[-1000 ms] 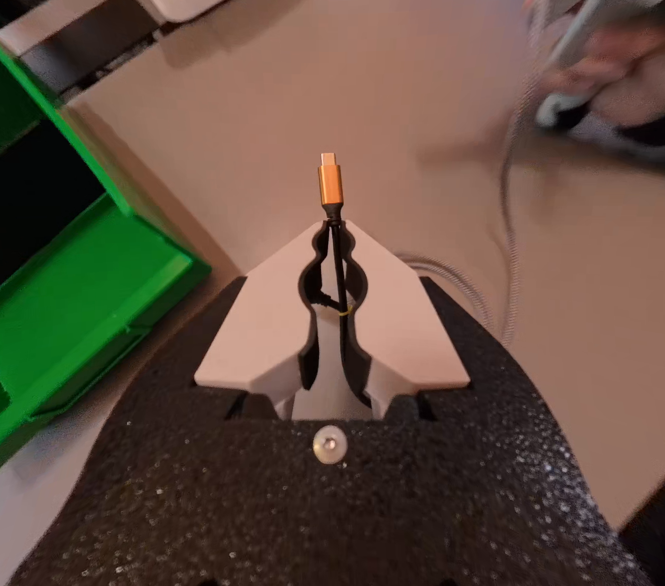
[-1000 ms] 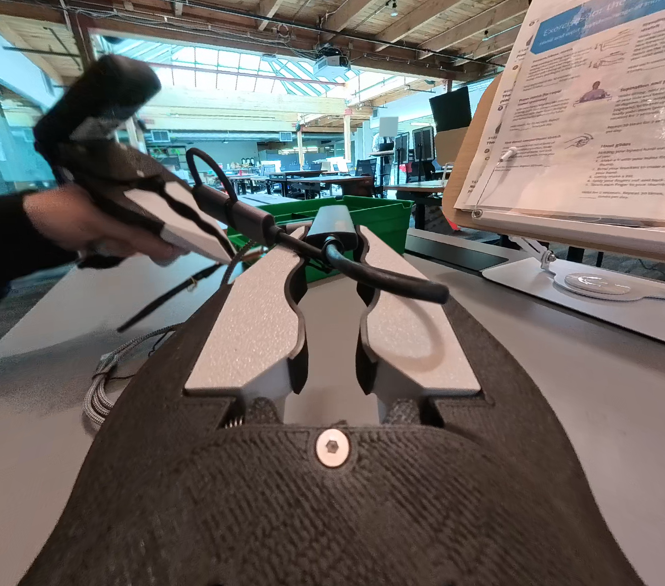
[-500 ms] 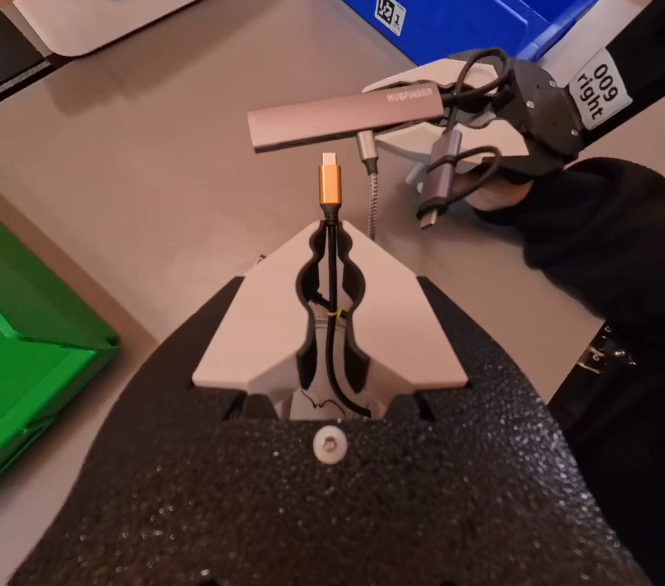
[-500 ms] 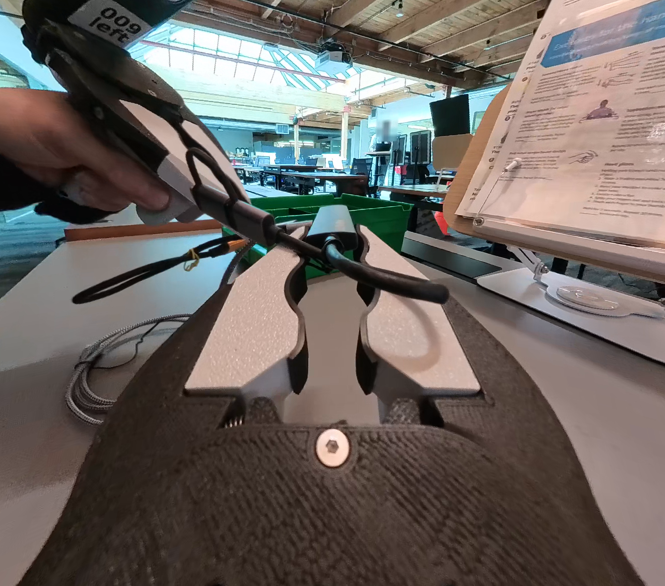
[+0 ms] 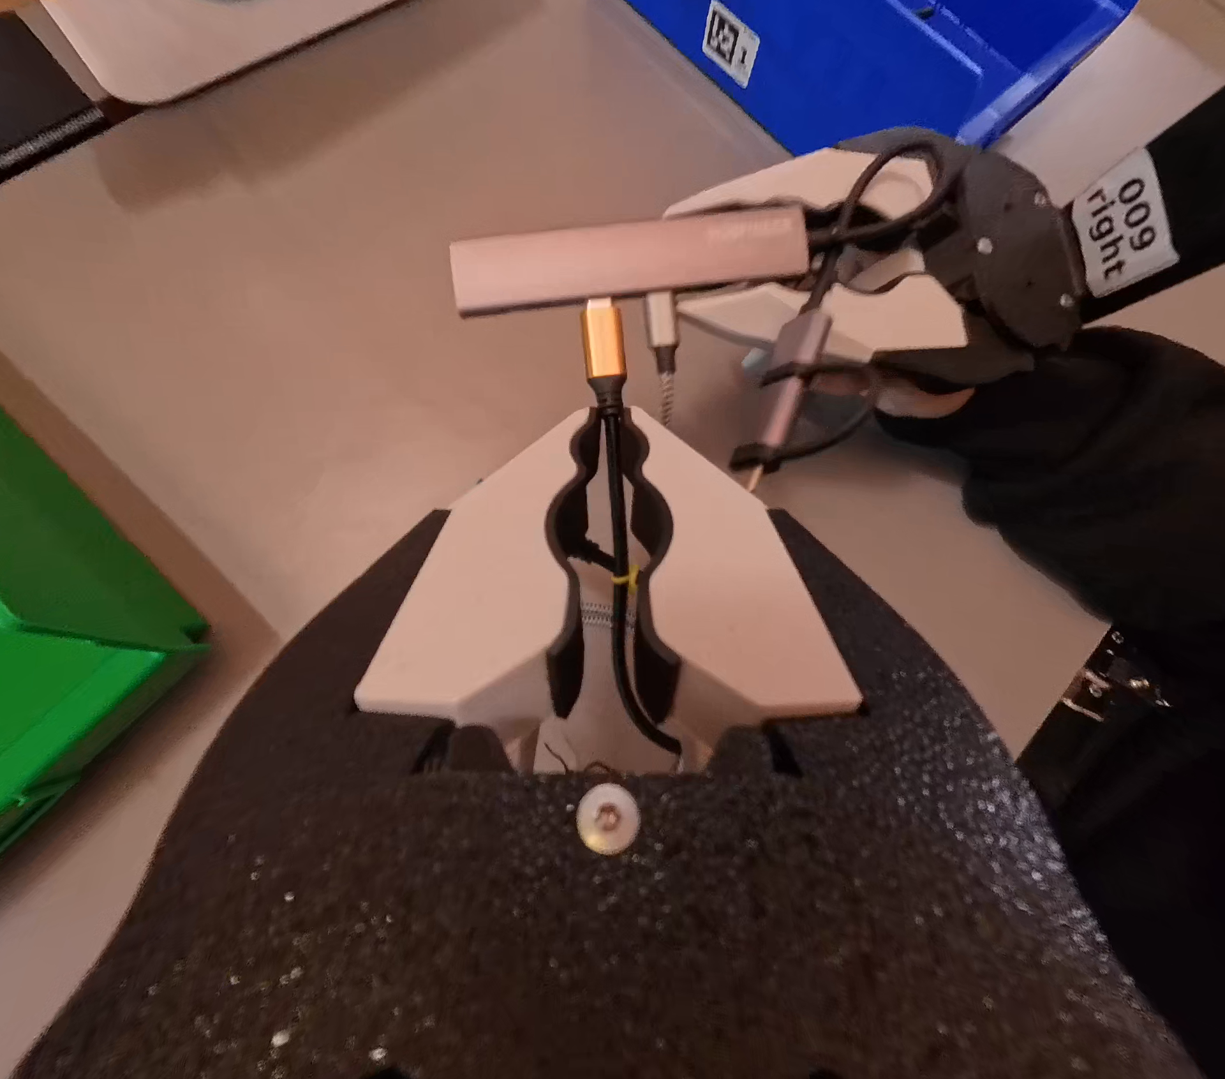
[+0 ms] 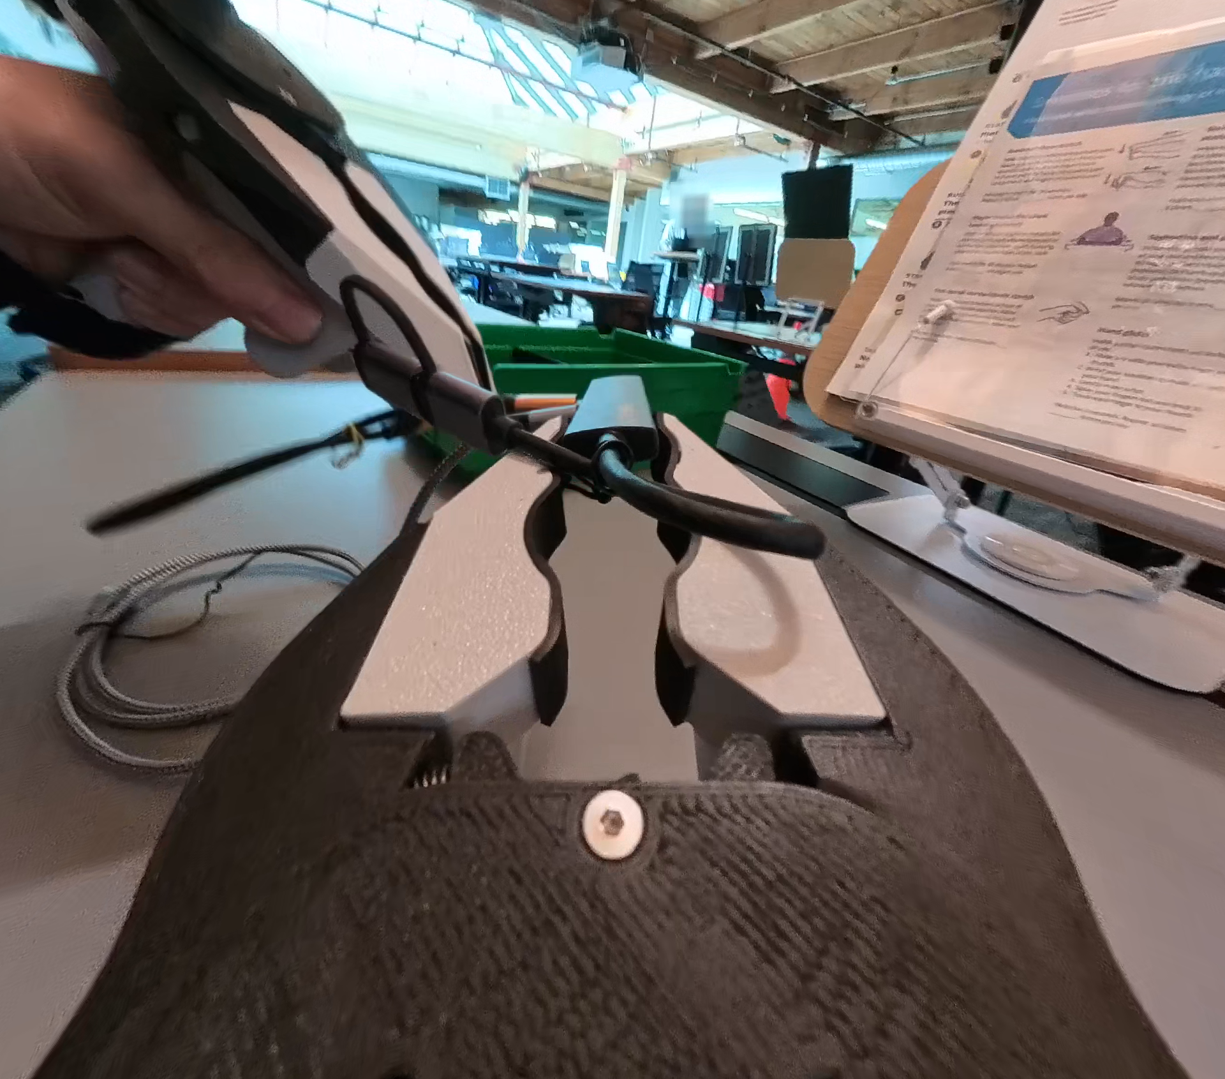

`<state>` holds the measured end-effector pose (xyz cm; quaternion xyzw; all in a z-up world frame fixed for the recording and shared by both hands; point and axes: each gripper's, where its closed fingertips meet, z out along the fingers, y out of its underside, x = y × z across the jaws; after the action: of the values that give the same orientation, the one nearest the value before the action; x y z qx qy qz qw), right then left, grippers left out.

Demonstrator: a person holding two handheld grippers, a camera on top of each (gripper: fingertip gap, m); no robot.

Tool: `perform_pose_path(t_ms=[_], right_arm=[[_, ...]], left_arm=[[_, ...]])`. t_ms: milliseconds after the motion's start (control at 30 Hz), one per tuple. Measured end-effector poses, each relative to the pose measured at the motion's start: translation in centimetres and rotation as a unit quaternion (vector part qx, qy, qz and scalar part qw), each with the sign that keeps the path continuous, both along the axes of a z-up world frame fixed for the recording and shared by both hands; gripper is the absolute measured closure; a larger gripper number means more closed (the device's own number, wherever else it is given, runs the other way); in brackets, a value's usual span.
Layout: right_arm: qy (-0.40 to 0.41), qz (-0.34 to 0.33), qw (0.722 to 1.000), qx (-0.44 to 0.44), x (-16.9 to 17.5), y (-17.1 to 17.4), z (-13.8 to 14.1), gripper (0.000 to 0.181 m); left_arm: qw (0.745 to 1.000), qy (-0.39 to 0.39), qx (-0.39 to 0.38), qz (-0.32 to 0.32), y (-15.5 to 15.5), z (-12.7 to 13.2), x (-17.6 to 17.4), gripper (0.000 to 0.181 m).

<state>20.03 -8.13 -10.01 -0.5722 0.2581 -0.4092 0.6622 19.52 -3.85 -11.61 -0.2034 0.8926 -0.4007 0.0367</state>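
Left tongs (image 5: 606, 417), lower centre of frame: closed on a black cable (image 5: 616, 510), its orange-sleeved plug (image 5: 602, 344) projecting past the tips. Plug tip touching, or just short of, the long side of a grey hub (image 5: 630, 268); seating cannot be told. Right tongs (image 6: 610, 444), centre of frame: closed on the hub's near end, its own black lead (image 6: 696, 507) looping right. One silver plug (image 5: 663, 331) already sits in the hub beside the orange one. Braided cable (image 6: 132, 682) coiled on the bench (image 5: 298, 285), lower left. Blue bin (image 5: 895, 0) upper right; green bin (image 5: 59, 616) left edge; document stand (image 6: 1060, 218) far right.
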Motion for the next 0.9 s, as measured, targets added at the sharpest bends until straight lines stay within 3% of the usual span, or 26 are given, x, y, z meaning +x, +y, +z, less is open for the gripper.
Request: perform_pose_path(t_ms=[33,200,333,500,900], right_arm=[[0.002,-0.008,1.000,-0.003,0.1,0.0,-0.1,0.160],[0.020,-0.007,1.000,0.015,0.0,-0.2,0.0,0.160],[0.033,-0.013,0.999,0.027,0.3,-0.7,-0.1,0.159],[0.041,-0.010,0.998,0.040,0.4,-0.8,-0.1,0.160],[0.064,-0.017,0.997,0.034,0.7,-0.7,-0.8,0.159]], left_arm=[[1.000,-0.009,-0.005,0.003,-0.1,0.2,0.1,0.179],[0.998,-0.059,0.005,0.010,-0.5,-0.3,0.2,0.179],[0.995,-0.086,-0.038,0.022,-1.0,0.5,0.5,0.179],[0.992,-0.125,-0.014,0.024,-1.2,-0.1,0.6,0.179],[0.989,-0.129,-0.060,0.048,-1.1,0.2,1.2,0.178]])
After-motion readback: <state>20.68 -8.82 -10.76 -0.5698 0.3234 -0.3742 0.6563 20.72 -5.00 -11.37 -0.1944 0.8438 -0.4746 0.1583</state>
